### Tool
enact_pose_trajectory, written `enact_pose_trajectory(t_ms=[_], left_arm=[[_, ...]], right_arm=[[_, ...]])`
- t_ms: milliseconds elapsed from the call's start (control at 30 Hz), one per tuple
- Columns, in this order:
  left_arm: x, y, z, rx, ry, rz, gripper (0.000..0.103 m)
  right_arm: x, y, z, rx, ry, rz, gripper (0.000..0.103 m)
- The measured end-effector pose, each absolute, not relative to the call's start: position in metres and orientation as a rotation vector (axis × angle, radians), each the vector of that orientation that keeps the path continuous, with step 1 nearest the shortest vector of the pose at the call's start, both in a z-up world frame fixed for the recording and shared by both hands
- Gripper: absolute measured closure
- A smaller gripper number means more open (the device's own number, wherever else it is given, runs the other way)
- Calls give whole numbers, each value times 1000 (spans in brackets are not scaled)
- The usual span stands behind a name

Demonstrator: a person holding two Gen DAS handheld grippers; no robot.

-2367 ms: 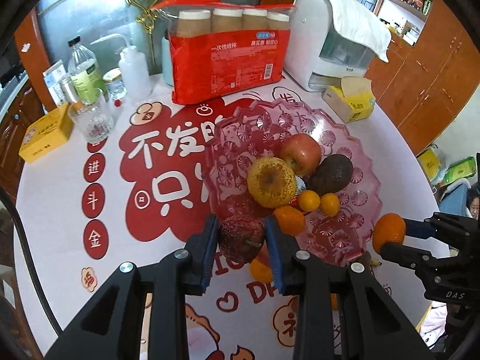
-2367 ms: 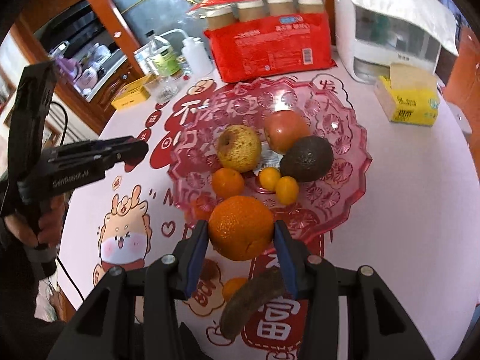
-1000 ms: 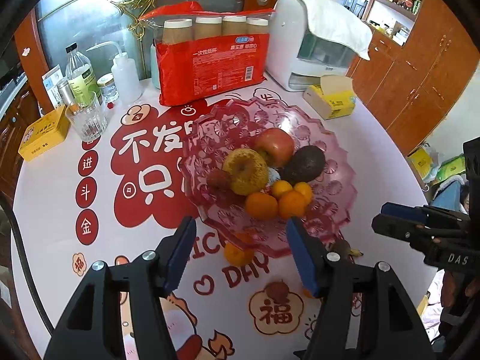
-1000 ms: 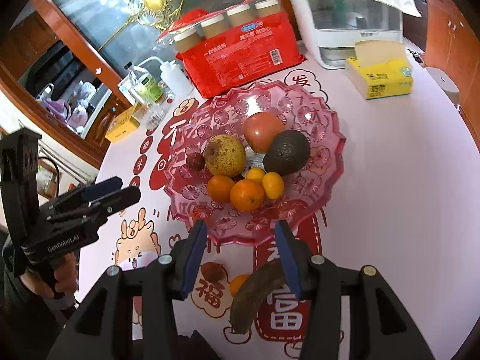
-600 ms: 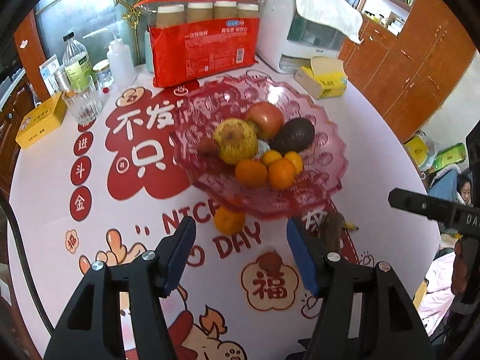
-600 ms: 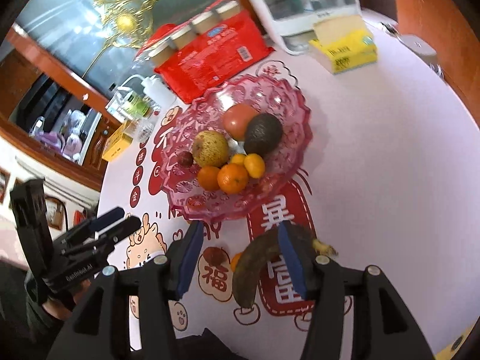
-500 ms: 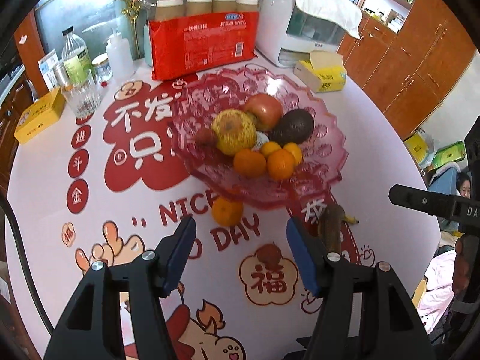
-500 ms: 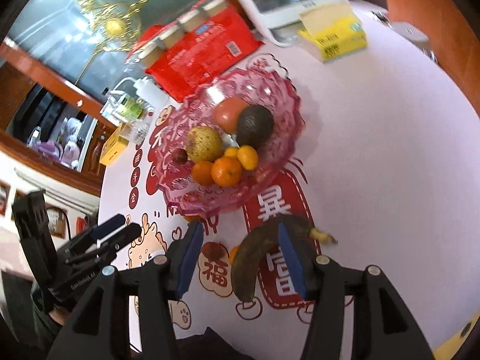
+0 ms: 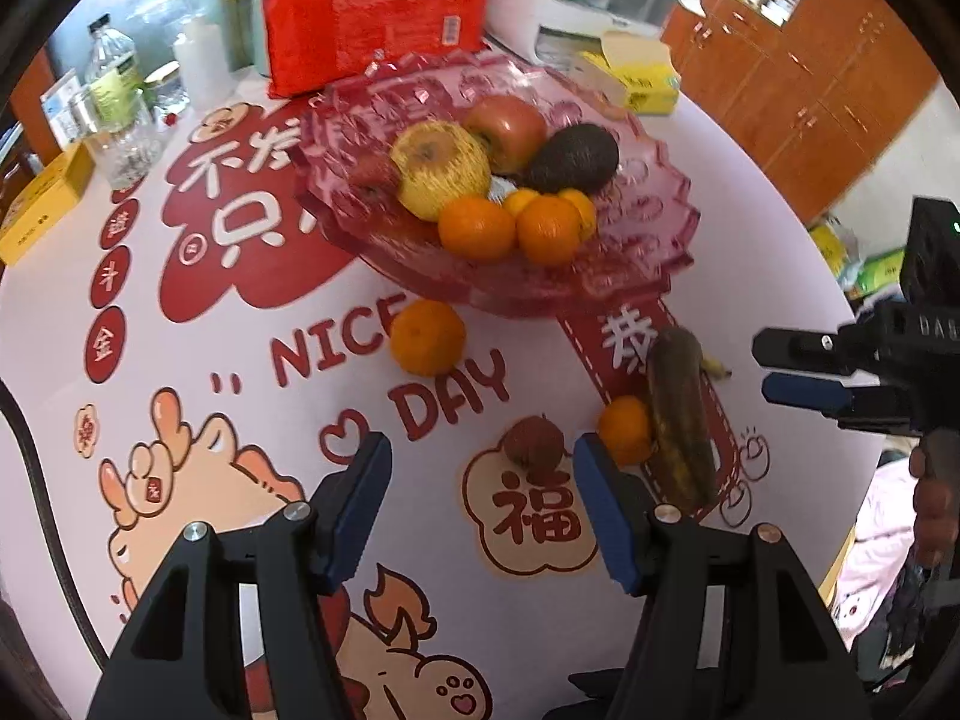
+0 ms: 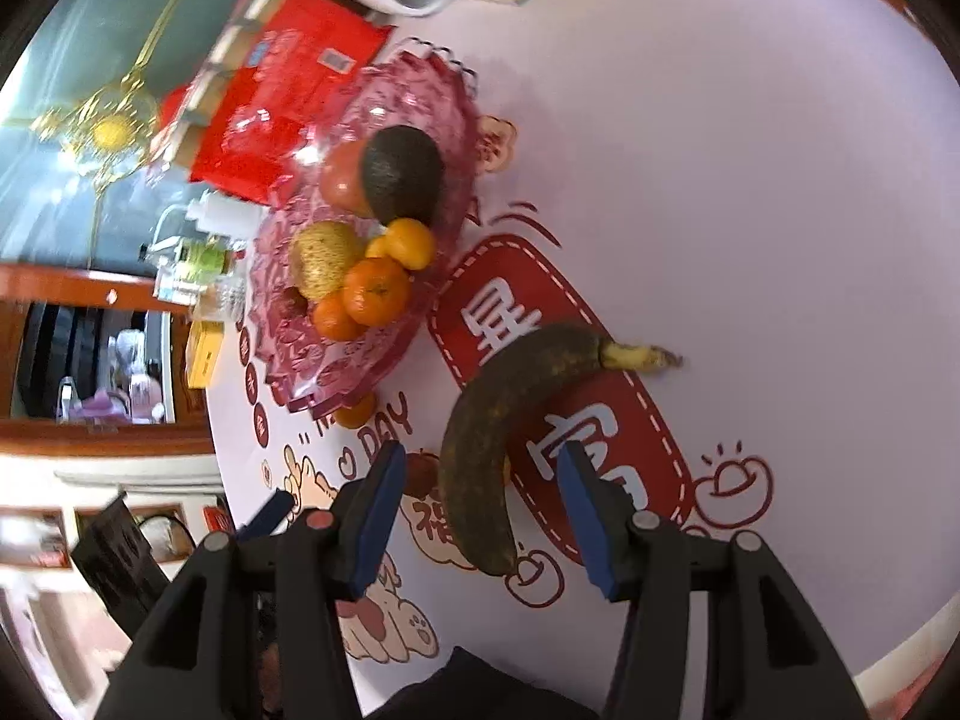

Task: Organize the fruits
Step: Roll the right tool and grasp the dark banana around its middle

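Note:
A pink glass fruit plate (image 9: pixel 636 264) holds an apple, a yellow pear (image 9: pixel 441 171), an avocado (image 9: pixel 573 159), several oranges and a small dark red fruit. On the table lie an orange (image 9: pixel 427 337), a small brown-red fruit (image 9: pixel 534 443), a small orange (image 9: pixel 624 429) and a dark overripe banana (image 9: pixel 681 420). My left gripper (image 9: pixel 480 507) is open and empty, just short of the small brown-red fruit. My right gripper (image 10: pixel 477 519) is open, its fingers either side of the banana (image 10: pixel 480 450). The plate also shows in the right wrist view (image 10: pixel 456 120).
A red pack of paper cups (image 9: pixel 372 12), bottles and a glass (image 9: pixel 129 150), yellow boxes (image 9: pixel 36 204), a white appliance and a tissue box (image 9: pixel 636 78) stand at the table's far side. The table's near right edge (image 10: pixel 900 648) is close.
Both grippers let go of their fruit into the plate, opened and drew back. The left came down toward the small brown-red fruit. The right tilted and came down around the banana.

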State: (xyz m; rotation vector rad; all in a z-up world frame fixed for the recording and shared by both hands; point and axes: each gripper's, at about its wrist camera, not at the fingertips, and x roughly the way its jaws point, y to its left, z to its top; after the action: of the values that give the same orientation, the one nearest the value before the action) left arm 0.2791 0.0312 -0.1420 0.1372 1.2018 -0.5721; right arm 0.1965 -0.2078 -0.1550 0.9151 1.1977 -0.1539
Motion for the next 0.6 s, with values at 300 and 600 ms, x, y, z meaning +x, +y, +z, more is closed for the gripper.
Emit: enact_pose_trajectory(t_ms=[300, 600], left_arm=[[276, 16, -163, 219, 1172, -644, 41], [276, -5, -186, 259, 1192, -698, 41]], right_arm=[[201, -209, -191, 1080, 1239, -203, 50], [211, -212, -212, 1178, 1265, -203, 50]])
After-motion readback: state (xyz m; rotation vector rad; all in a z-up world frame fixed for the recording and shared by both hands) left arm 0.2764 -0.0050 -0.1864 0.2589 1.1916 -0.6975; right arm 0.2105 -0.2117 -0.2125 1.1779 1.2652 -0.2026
